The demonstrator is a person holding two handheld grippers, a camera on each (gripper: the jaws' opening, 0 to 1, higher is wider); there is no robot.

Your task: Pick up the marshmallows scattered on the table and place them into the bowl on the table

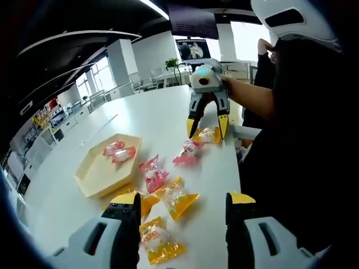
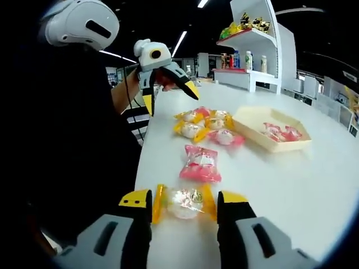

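Right gripper view: right hand-held gripper [image 2: 184, 203] released, jaws flanking yellow-wrapped marshmallow [image 2: 184, 203], long axis crosswise, lower centre on worktop [image 2: 314, 185]. Left hand-held gripper [image 2: 168, 92] released, upper left.

The yellow-wrapped marshmallow [image 1: 147, 203] beside the hexagonal bowl [image 1: 101, 174] is partly hidden behind the left gripper [image 1: 182, 204]. Print on the pink-wrapped marshmallows [image 2: 280, 132] in the bowl [image 2: 255, 120] is too small to read. Shelf items [image 2: 245, 22] are blurred.

A long white table [image 1: 162, 117] carries a pale yellow hexagonal bowl [image 1: 98, 176] at its left in the left gripper view. Just right of the bowl, pink- and yellow-wrapped marshmallows [image 1: 175, 196] lie scattered, from near to far.
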